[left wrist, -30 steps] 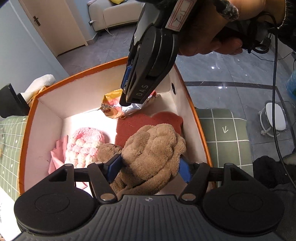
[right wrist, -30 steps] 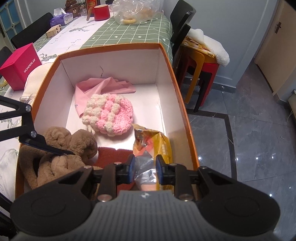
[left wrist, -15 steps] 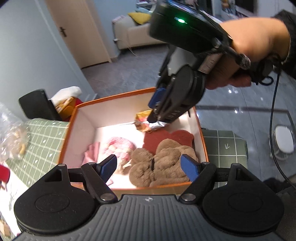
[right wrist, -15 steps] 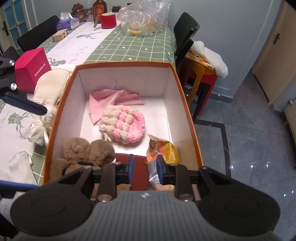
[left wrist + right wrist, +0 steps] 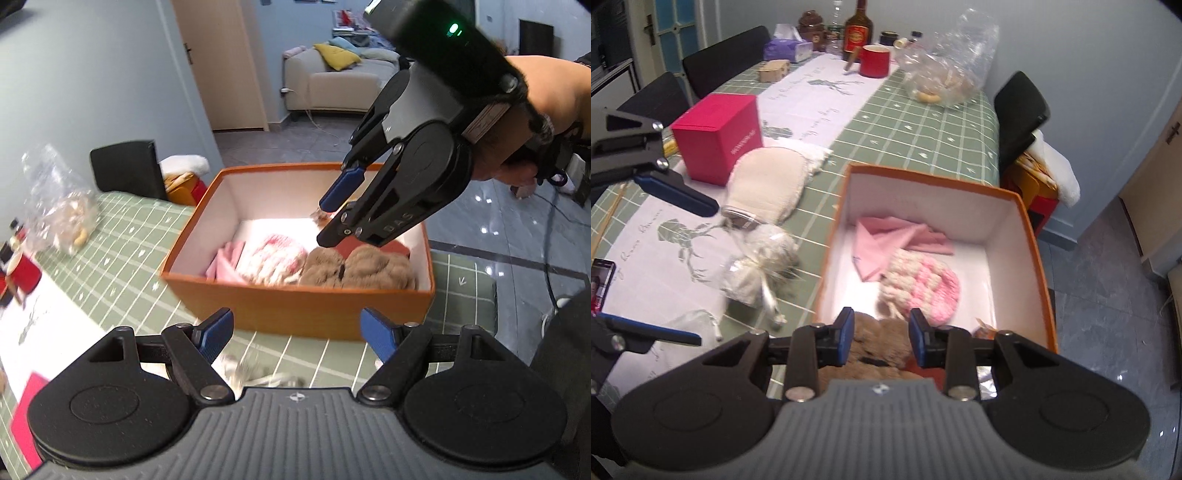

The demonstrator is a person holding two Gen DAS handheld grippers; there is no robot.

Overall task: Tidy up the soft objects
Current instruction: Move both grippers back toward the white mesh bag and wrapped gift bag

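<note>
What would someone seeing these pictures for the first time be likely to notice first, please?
Most likely the orange box at the edge of the green checked table, holding a pink cloth, a pink-and-cream knitted hat and a brown plush toy. Next, the right gripper hangs open above the box in the left wrist view. Outside the box, a cream mitt and a red box lie on the table.
</note>
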